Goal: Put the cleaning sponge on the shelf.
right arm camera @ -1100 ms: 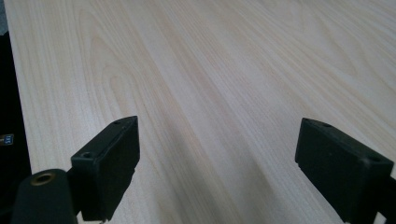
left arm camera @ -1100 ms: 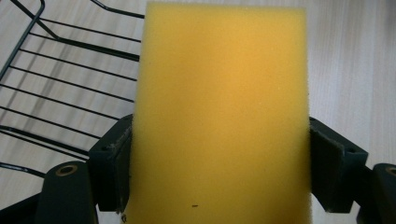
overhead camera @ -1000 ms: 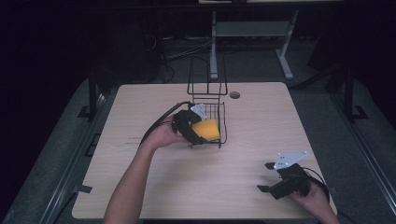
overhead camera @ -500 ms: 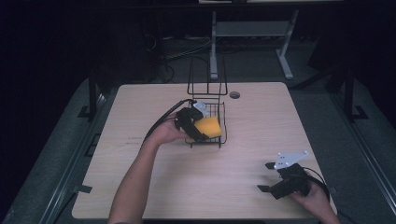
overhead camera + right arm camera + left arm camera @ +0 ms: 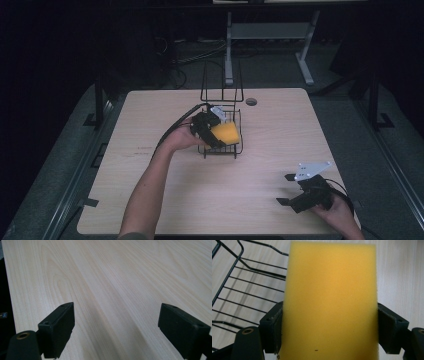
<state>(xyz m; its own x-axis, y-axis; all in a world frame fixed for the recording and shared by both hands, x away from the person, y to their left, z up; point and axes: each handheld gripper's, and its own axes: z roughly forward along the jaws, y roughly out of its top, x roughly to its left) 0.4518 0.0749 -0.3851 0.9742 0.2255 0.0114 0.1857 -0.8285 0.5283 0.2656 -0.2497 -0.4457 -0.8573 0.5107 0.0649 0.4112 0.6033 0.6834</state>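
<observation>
- The left gripper (image 5: 216,131) sits just above the centre of the high view, its jaws clamped on a yellow sponge (image 5: 226,133); in the left gripper view the sponge (image 5: 329,302) stands between the two black jaws, which press its sides.
- The sponge is at the black wire basket (image 5: 235,131), against the basket's near left part; whether it touches the wires cannot be told. In the left gripper view the basket's wire (image 5: 242,285) runs across the upper left of the frame, over the pale table (image 5: 402,272).
- Compared with a second ago, the left gripper and sponge have moved slightly up the frame, farther over the basket; the forearm reaches in from the bottom as before.
- The right gripper (image 5: 289,189) is at the lower right of the high view, low over the table (image 5: 280,125), unchanged from the earlier frames. Its jaws are spread wide with nothing between them, bare wood showing in the gap in the right gripper view (image 5: 116,325).
</observation>
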